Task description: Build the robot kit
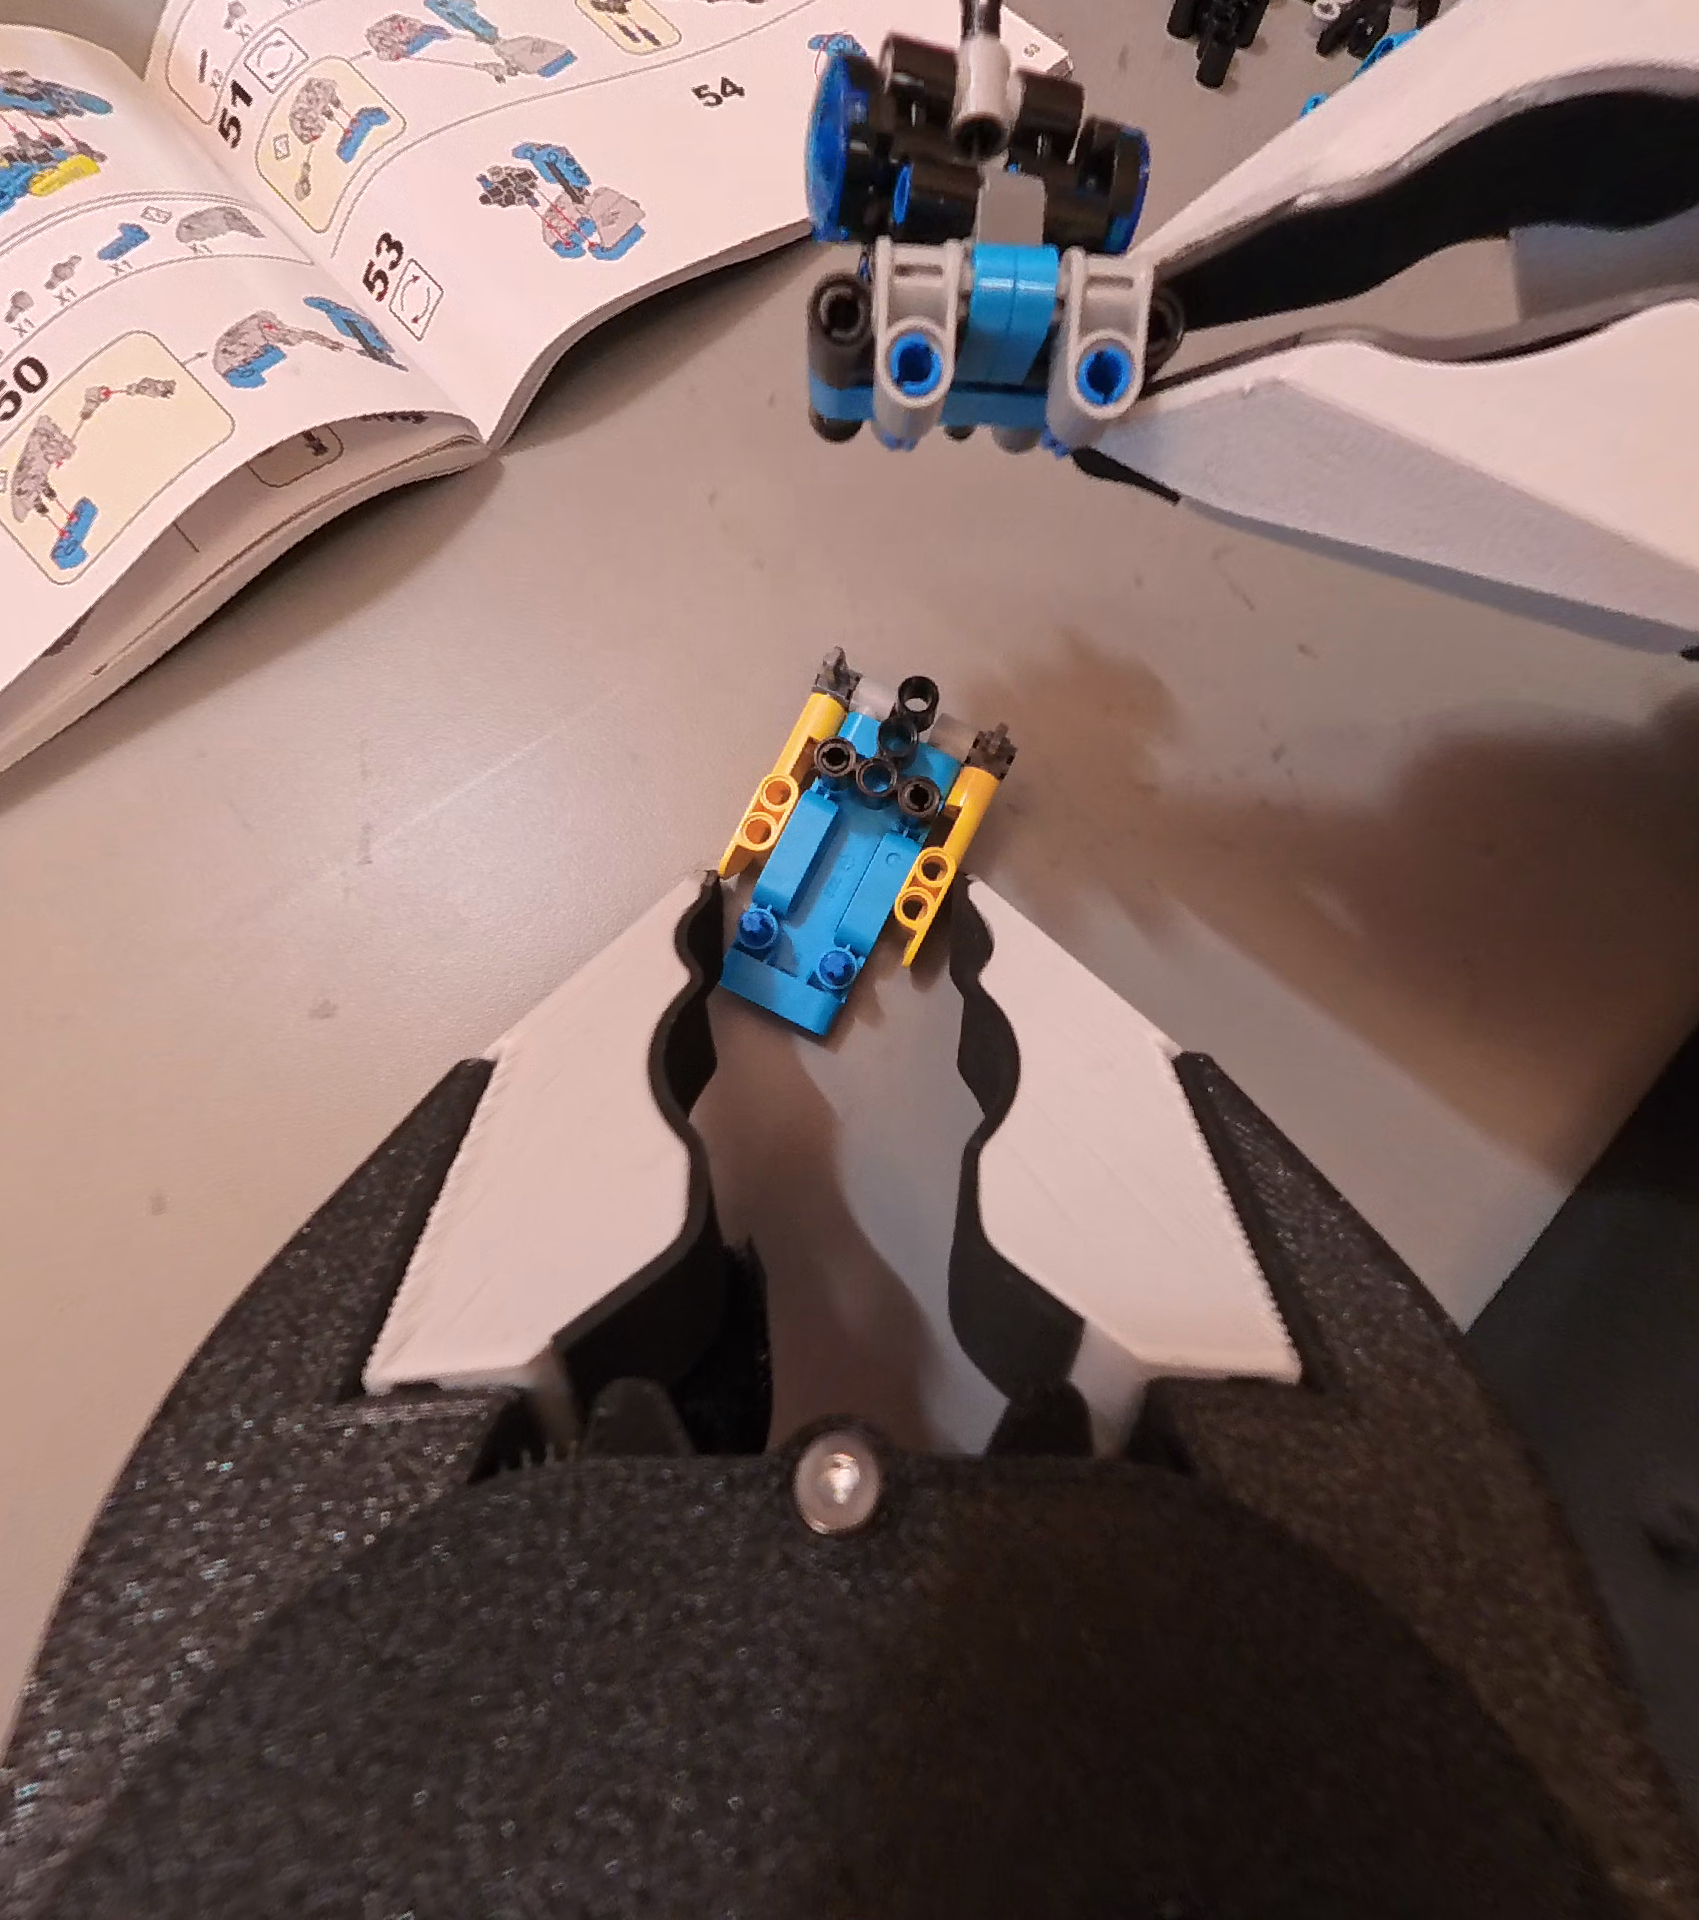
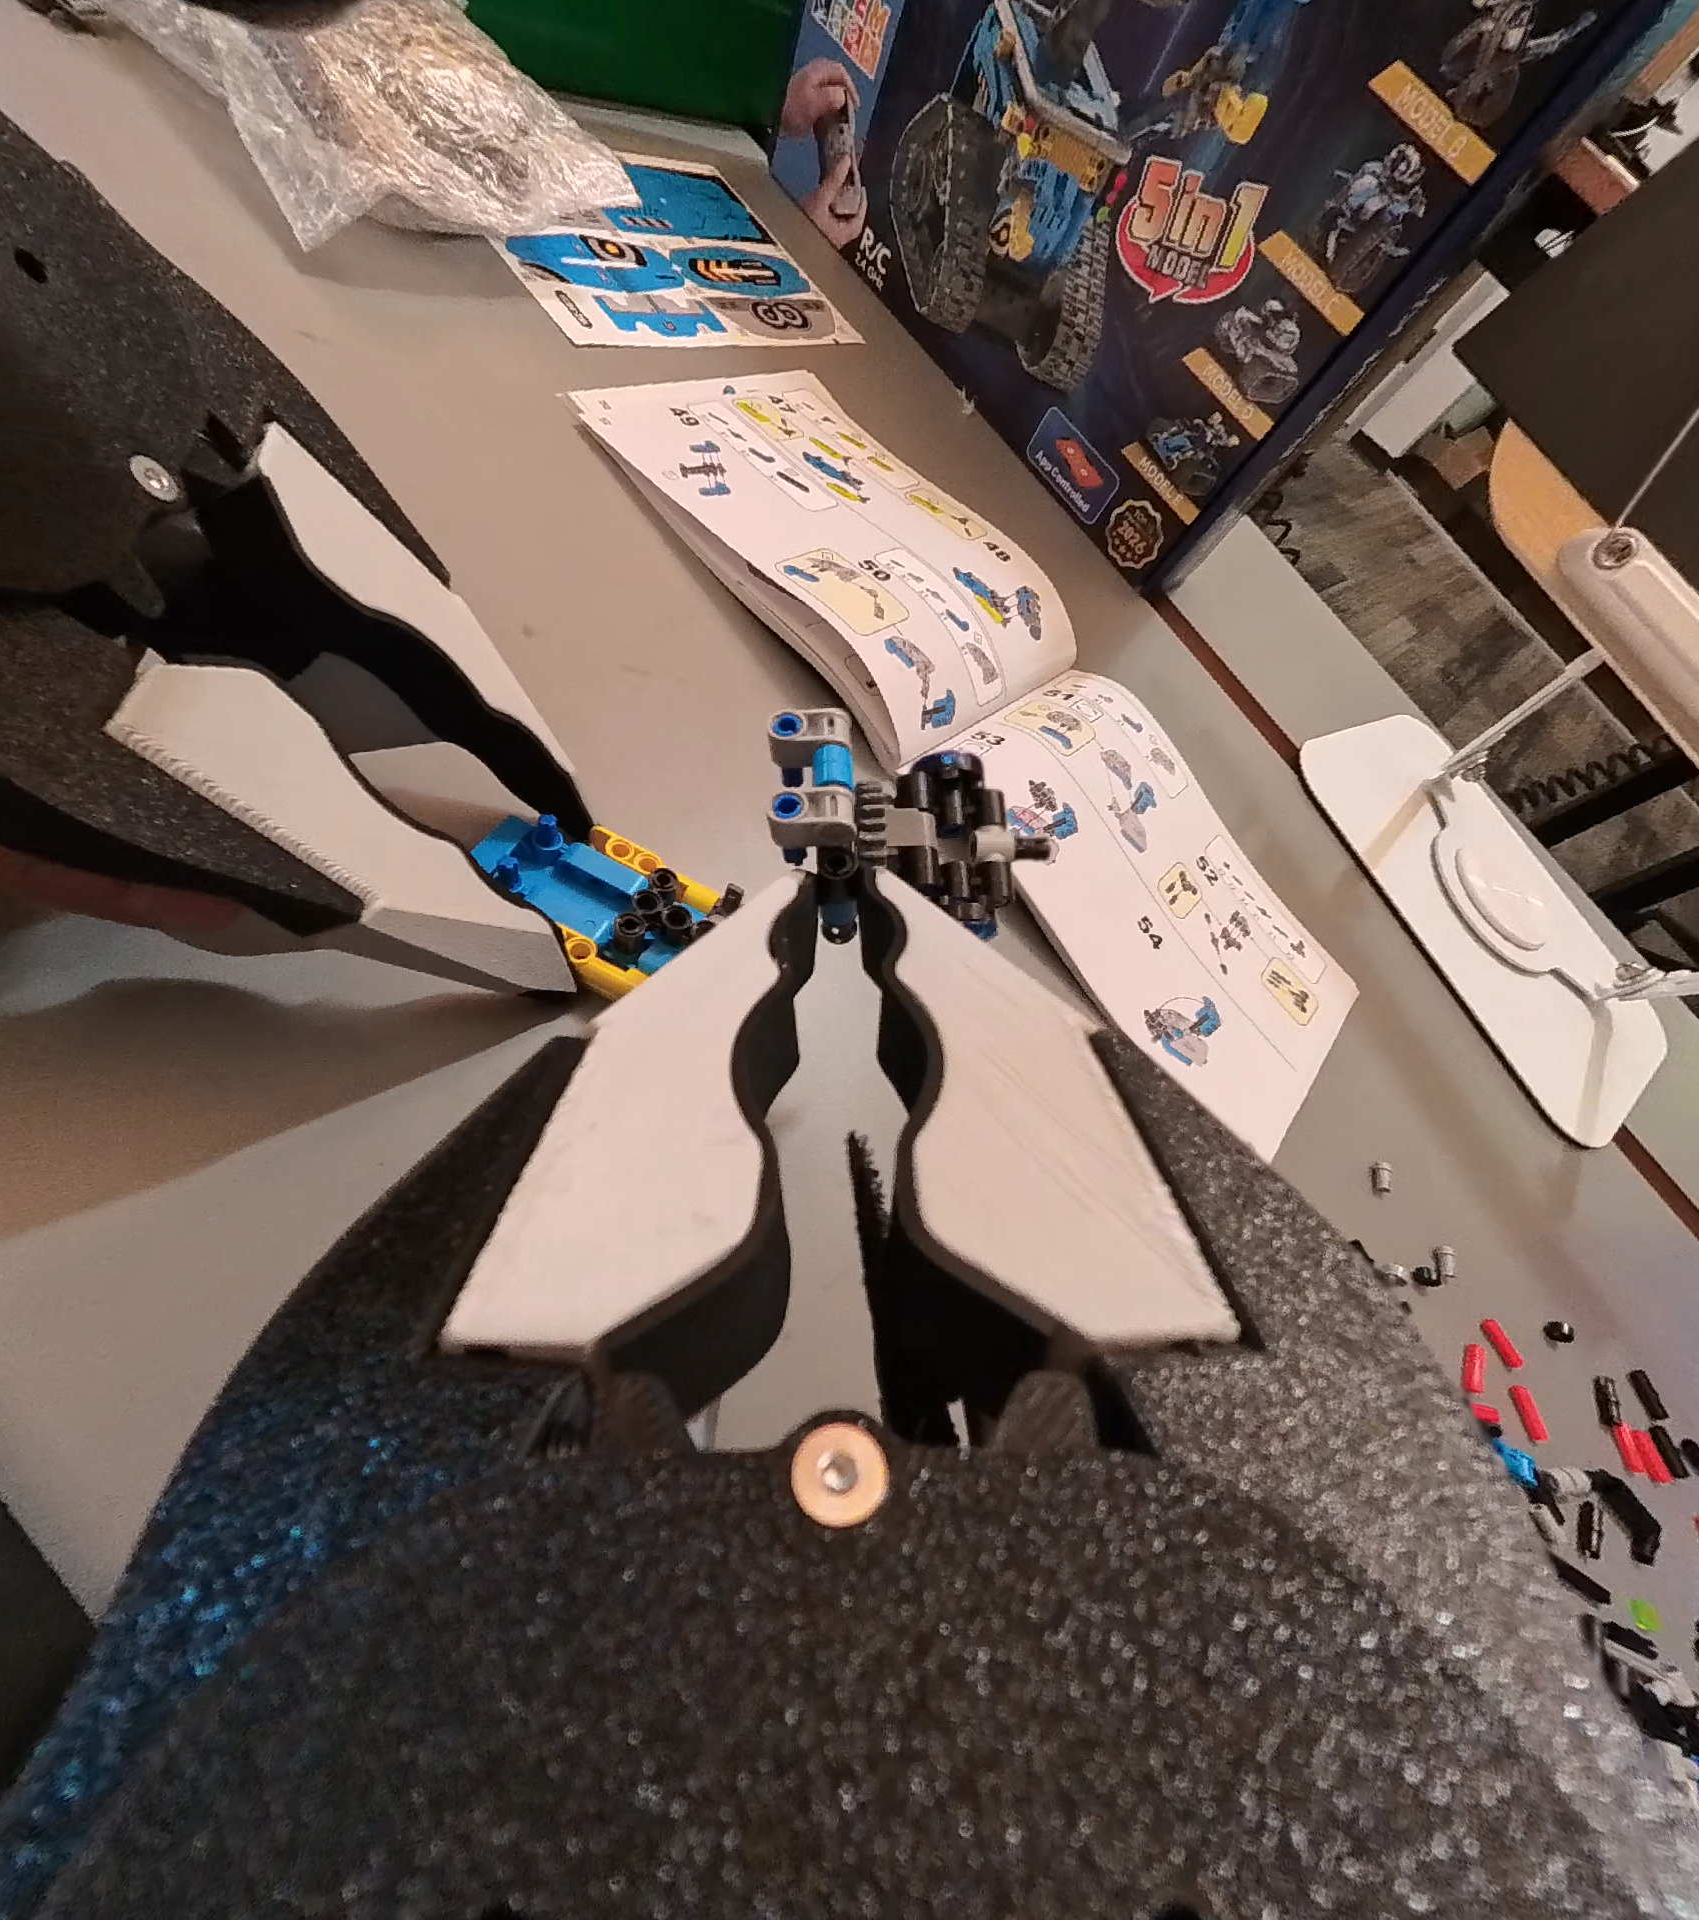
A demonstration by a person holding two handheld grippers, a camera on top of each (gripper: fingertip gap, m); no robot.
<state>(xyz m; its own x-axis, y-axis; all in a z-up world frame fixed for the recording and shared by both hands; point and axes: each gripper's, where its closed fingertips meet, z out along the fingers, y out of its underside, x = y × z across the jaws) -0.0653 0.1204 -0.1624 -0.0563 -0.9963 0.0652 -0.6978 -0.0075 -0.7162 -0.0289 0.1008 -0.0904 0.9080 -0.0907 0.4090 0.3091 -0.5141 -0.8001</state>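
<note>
A small blue and yellow brick assembly [image 1: 850,862] with black connectors lies flat on the grey table [image 1: 409,935]. My left gripper [image 1: 840,904] is open and low over the table, with its two tips on either side of the assembly's near end. It is not closed on it. My right gripper [image 2: 837,896] is shut on a grey, blue and black brick assembly [image 2: 892,816] and holds it above the table, just beyond the left gripper. That held assembly [image 1: 980,260] and the right gripper [image 1: 1136,358] also show in the left wrist view. The left gripper [image 2: 570,894] and the flat assembly [image 2: 596,888] show in the right wrist view.
An open instruction booklet [image 2: 928,644] lies just behind the held assembly. Farther back are a sticker sheet [image 2: 658,260], a plastic bag [image 2: 409,114] and the set's box [image 2: 1188,229]. Several loose small pieces [image 2: 1634,1455] lie at the right beside a white stand base [image 2: 1479,914]. One gripper's finger ends stand about 8 centimeters off the other's.
</note>
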